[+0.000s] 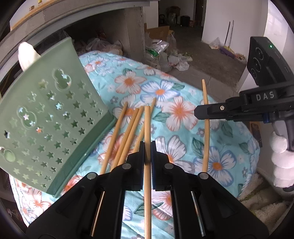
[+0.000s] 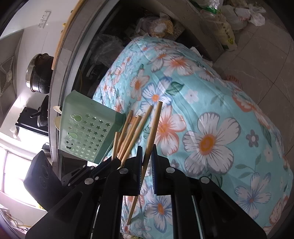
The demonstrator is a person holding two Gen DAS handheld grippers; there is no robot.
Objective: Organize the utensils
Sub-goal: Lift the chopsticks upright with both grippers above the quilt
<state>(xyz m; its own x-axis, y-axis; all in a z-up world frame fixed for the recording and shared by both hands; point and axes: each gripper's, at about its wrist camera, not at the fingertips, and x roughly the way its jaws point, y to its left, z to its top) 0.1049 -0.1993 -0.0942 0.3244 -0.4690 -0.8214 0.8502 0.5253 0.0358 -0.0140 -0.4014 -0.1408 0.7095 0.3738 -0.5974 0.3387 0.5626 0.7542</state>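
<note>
A floral quilt, turquoise with white and orange flowers, covers the raised work surface. Behind it stands a grey concrete counter with an open recess beneath, holding plastic bags. The floor is bare grey concrete in the left view, with cardboard boxes, bags and litter along the pillar. White walls frame a doorway to a dim back room. A broom leans by the wall. In the right view, large pale floor tiles show. A black pot sits on the counter; a wall socket is above. Bright daylight enters a window.
</note>
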